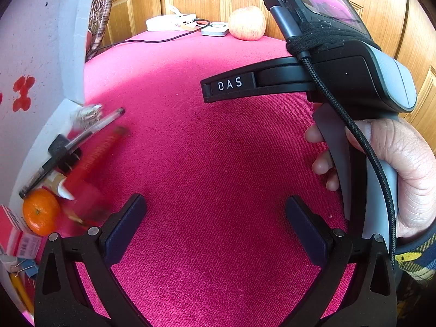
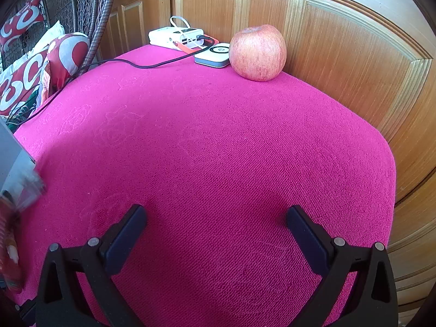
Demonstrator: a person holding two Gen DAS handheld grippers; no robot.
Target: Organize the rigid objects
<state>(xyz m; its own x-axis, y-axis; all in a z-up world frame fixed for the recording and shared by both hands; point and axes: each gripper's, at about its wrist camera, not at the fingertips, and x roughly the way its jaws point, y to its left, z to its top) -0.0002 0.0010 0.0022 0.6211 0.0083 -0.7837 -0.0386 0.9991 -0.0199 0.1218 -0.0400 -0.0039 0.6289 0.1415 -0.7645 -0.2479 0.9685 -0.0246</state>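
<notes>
Pink carpet-like cloth [image 2: 218,150] covers the whole tabletop, and both grippers hang over a bare stretch of it. The left gripper [image 1: 215,215] has its jaws spread wide with nothing between them, and so does the right gripper [image 2: 216,224]. My guess is they're held open and low so they're ready to close on whatever gets picked first.

The stuff to sort sits off the left gripper's left finger, bunched along the table edge: a small orange [image 1: 41,211], a pen [image 1: 73,147] lying diagonal, and something red [image 1: 92,158] too blurred to name. None of it is between the fingers; it's all beside and a bit ahead of the left one. It looks piled there as a starting heap.

In the left wrist view you can see the person's hand [image 1: 395,174] wrapped around the right tool's handle, just right of the left one.

Further back, well clear of both grippers, an apple [image 2: 257,53] sits against the wooden door, next to a small white charger pad [image 2: 212,55] and a white power bank [image 2: 177,36] with a black cable running off the table.
</notes>
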